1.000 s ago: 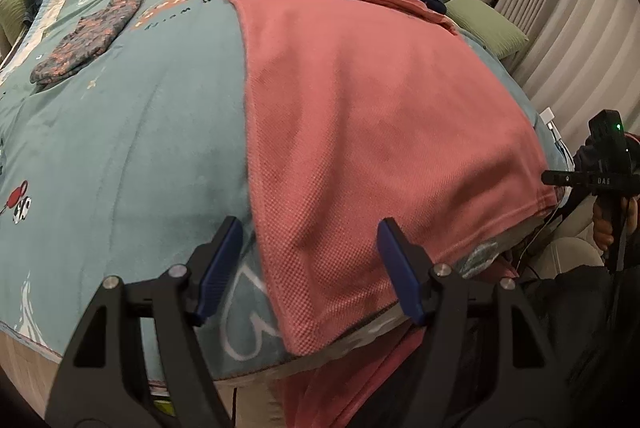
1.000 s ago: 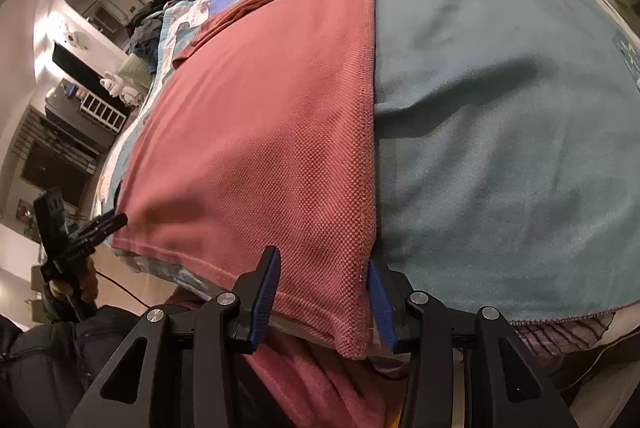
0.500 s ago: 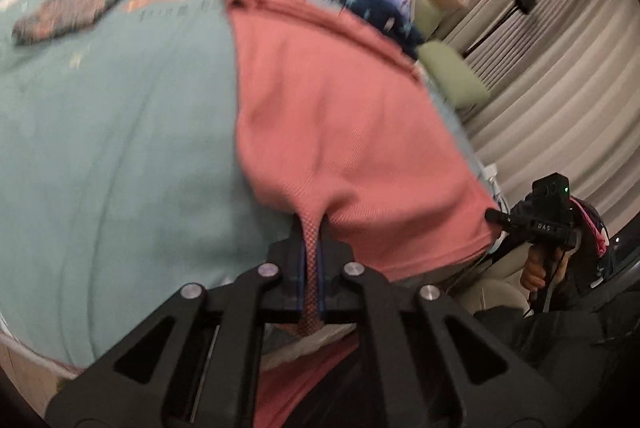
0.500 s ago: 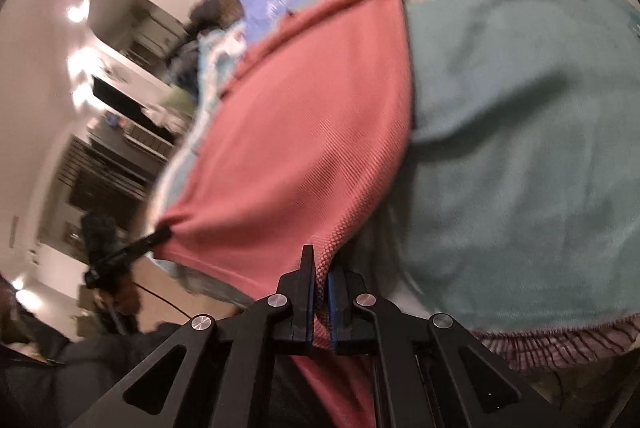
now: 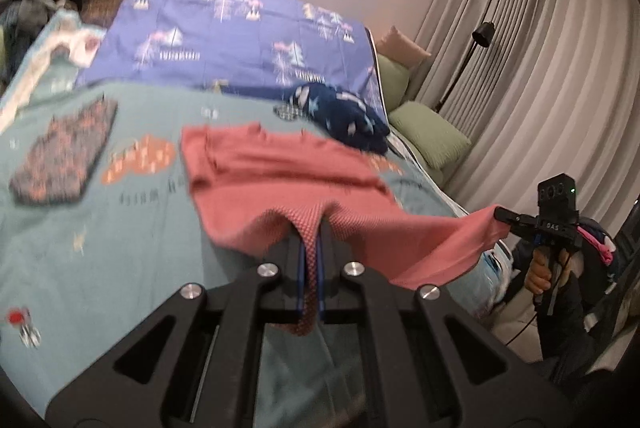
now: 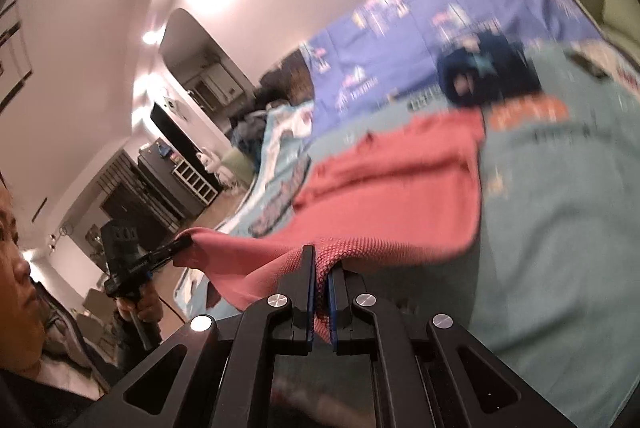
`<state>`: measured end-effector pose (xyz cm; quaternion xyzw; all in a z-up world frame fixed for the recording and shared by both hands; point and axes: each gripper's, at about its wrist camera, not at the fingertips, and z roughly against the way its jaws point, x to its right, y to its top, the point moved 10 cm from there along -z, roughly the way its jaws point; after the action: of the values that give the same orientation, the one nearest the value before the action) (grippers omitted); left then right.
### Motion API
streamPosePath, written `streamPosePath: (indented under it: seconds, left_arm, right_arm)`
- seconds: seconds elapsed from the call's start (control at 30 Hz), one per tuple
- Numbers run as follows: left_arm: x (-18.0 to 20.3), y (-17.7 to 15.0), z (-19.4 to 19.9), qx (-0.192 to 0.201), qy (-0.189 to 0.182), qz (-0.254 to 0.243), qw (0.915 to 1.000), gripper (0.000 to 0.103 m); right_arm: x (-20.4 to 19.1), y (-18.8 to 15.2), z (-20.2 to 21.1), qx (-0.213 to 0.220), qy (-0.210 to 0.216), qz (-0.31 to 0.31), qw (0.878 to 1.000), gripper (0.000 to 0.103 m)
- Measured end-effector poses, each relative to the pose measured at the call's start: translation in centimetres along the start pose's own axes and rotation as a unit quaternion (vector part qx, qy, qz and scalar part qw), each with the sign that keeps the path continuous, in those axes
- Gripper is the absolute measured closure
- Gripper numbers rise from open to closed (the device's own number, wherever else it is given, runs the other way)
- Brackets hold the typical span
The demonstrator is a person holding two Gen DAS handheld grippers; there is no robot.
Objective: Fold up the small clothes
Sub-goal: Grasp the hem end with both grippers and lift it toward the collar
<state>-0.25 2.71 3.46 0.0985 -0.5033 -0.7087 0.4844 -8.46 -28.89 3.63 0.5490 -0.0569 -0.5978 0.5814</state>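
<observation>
A coral-red knit garment (image 5: pixel 280 163) (image 6: pixel 400 187) lies lengthwise on the teal blanket (image 5: pixel 120 248), and its near hem is lifted off the bed. My left gripper (image 5: pixel 310 260) is shut on one near corner, with a tongue of fabric hanging between the blue pads. In the right wrist view, my right gripper (image 6: pixel 320 268) is shut on the other near corner. Each gripper also shows in the other's view, pinching its corner: the right gripper (image 5: pixel 500 218) and the left gripper (image 6: pixel 184 242). The hem sags between them. The far end with the collar rests flat on the bed.
A folded dark patterned garment (image 5: pixel 64 155) lies on the blanket at the left. A navy star-print garment (image 5: pixel 344 115) is bunched beyond the coral one, before a purple sheet (image 5: pixel 240 35). Green pillows (image 5: pixel 428 135), a floor lamp (image 5: pixel 480 35) and curtains stand to the right.
Both grippers went from open around the near hem corners to shut on them. They then rose, lifting the near edge of the coral garment off the bed.
</observation>
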Motion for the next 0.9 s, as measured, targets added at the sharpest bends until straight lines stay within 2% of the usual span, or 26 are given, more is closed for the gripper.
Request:
streamPosePath:
  seconds: [0.3, 0.53, 0.73, 0.9]
  left_arm:
    - [0.1, 6.3, -3.2, 0.027, 0.025, -0.038, 0.9986, 0.098]
    - [-1.8, 9.2, -6.5, 0.026, 0.037, -0.020, 0.9988, 0.097]
    - [-4.7, 10.4, -11.3, -0.001, 0.059, 0.002, 0.9983, 0.097]
    - [-7.8, 10.4, -16.3, -0.035, 0.069, 0.031, 0.9965, 0.097]
  right_arm:
    - [0.1, 7.3, -2.2, 0.040, 0.006, 0.028, 0.999, 0.099]
    - [2.7, 11.7, -5.5, 0.047, -0.013, 0.024, 0.998, 0.099]
    - [6.7, 14.5, -9.8, 0.030, -0.046, -0.007, 0.998, 0.098]
    - [9.9, 15.5, -13.7, 0.007, -0.064, -0.033, 0.997, 0.098]
